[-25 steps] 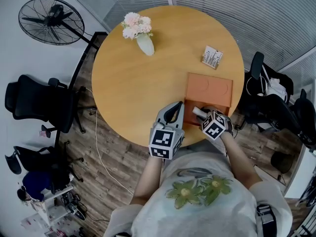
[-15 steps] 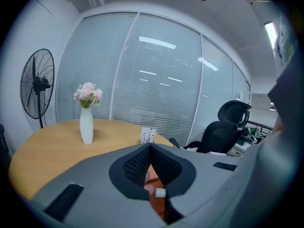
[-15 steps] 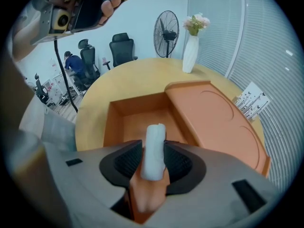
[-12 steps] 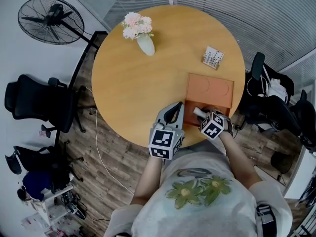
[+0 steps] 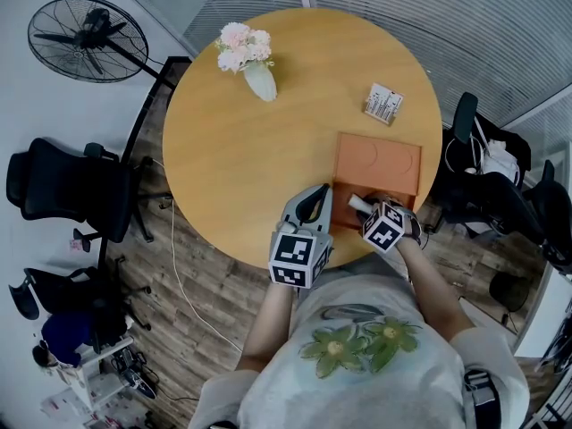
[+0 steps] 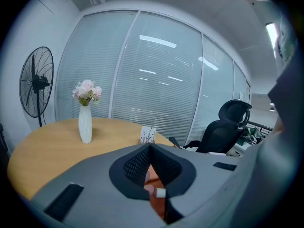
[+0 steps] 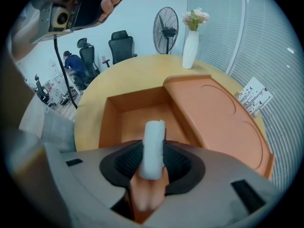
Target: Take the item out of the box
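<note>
Premises are presenting as an office. Glass partitions with slatted blinds are enclosing a round wooden counter. Black swivel chairs are standing around it on plank flooring, and a pedestal fan is standing nearby. The right gripper view is showing a person among further chairs.

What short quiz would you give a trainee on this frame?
1. True or false: the vase stands inside the box.
2. The right gripper holds: A) a white roll; B) a cup; C) nothing.
3. Fill in: the lid of the box lies ____.

Key: 1 false, it stands on the table, far from the box; 2 A; 3 open.
</note>
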Action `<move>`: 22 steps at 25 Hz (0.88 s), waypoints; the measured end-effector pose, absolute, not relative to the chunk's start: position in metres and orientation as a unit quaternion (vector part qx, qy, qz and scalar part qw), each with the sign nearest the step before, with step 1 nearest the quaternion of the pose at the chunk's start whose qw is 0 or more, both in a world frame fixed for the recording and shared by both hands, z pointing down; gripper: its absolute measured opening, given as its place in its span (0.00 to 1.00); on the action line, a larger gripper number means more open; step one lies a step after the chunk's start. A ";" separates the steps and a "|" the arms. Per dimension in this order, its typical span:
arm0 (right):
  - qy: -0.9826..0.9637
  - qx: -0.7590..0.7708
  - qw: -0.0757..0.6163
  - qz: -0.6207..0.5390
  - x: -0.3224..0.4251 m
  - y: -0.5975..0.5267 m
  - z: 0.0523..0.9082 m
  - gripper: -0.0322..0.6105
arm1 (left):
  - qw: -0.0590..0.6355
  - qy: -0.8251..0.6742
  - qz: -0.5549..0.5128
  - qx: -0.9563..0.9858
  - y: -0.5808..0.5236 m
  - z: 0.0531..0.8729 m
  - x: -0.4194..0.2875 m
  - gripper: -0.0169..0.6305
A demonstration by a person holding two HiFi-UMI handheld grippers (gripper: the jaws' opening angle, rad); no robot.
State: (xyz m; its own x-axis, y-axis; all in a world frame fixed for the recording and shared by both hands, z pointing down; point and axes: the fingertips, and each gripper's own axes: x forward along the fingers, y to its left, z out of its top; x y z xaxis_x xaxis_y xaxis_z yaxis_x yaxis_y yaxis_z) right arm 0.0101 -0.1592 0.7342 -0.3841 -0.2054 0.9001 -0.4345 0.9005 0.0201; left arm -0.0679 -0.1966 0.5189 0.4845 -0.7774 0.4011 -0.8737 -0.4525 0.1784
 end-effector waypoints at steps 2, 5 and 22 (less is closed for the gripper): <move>-0.825 0.194 0.520 0.111 0.010 -0.159 0.735 0.27 | 0.183 -0.490 0.132 0.842 -0.197 0.520 -0.069 0.03; -0.824 0.196 0.520 0.110 0.011 -0.159 0.734 0.27 | 0.184 -0.490 0.132 0.842 -0.198 0.520 -0.069 0.03; -0.828 0.214 0.504 0.120 0.009 -0.161 0.712 0.27 | 0.192 -0.485 0.132 0.843 -0.199 0.523 -0.077 0.03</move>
